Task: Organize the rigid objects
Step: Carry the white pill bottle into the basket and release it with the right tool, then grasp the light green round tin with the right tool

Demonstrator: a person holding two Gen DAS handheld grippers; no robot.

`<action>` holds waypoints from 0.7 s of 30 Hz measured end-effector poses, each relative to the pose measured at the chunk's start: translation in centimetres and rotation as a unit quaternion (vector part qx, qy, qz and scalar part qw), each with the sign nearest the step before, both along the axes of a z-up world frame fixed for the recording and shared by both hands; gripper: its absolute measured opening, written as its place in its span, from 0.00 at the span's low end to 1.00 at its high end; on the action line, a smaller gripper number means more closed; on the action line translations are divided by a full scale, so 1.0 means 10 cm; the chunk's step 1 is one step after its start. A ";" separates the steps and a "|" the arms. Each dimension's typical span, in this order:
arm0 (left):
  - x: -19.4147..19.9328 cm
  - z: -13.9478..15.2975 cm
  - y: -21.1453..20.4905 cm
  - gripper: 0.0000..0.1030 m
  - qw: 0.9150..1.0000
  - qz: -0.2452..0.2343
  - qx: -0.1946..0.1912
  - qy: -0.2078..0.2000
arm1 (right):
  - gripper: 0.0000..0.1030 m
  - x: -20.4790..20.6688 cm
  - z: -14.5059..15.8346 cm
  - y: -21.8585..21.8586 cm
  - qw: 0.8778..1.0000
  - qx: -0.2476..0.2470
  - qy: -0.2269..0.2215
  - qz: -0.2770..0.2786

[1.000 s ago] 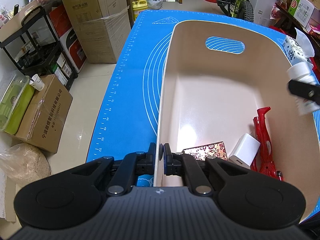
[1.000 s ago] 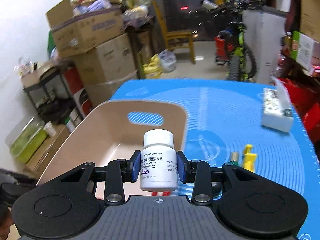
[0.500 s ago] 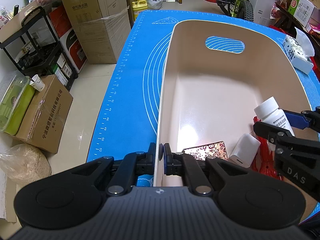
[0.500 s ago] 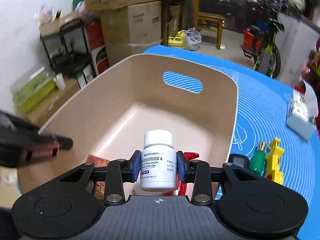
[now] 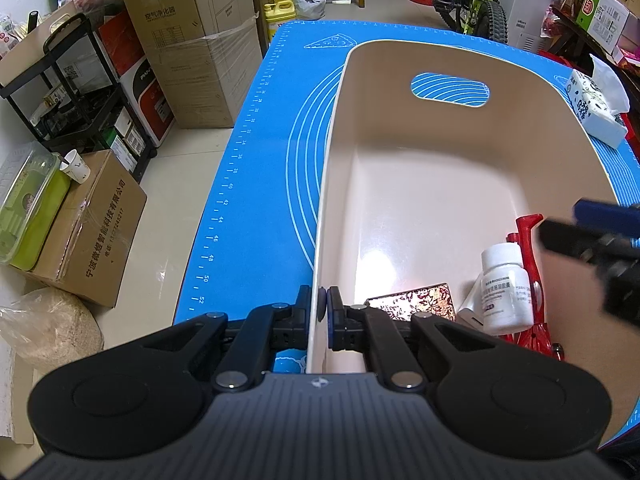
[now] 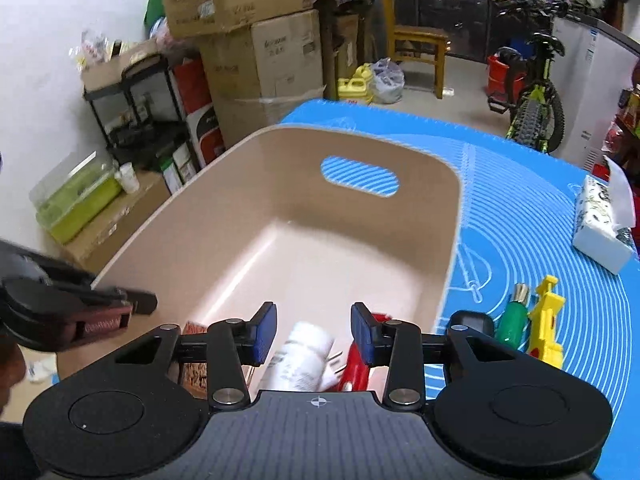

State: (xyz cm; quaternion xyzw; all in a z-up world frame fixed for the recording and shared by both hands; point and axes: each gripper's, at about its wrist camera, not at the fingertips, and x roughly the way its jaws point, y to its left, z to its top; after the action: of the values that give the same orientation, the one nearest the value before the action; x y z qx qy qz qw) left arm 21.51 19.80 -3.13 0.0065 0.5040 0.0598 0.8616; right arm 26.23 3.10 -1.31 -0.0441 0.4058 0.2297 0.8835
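A beige bin [image 5: 460, 152] stands on the blue mat [image 5: 256, 184]. My left gripper [image 5: 322, 310] is shut on the bin's near left wall. The white pill bottle [image 5: 505, 288] lies inside the bin on a white charger, beside a red clip [image 5: 528, 248] and a patterned card [image 5: 412, 302]. My right gripper [image 6: 313, 336] is open and empty above the bottle [image 6: 302, 358], over the bin [image 6: 280, 216]; it shows blurred in the left wrist view [image 5: 592, 236].
A green screwdriver [image 6: 512, 318], a yellow toy [image 6: 546, 320] and a black object [image 6: 470, 322] lie on the mat right of the bin. A tissue pack [image 6: 604, 220] is farther right. Boxes, a shelf and a bicycle stand on the floor around.
My right gripper carried the pill bottle over the bin, opened and let it drop among the items inside. The left gripper kept its hold on the wall.
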 end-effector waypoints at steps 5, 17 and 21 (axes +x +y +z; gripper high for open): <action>0.00 0.00 0.00 0.09 1.000 0.000 0.000 -0.001 | 0.50 0.05 0.11 -0.25 0.999 0.015 -0.010 -0.034; 0.00 -0.01 0.00 0.09 1.000 0.001 0.000 -0.001 | 0.58 0.18 0.24 -0.97 0.993 0.023 -0.027 -0.110; -0.01 -0.01 0.00 0.09 1.000 0.001 0.000 -0.001 | 0.58 0.25 0.15 -1.18 0.990 0.008 -0.021 -0.140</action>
State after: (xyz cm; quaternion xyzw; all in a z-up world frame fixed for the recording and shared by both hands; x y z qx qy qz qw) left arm 21.46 19.81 -3.22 0.0065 0.5030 0.0606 0.8621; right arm 28.76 -8.65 0.19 0.0157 0.3870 0.1063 0.9158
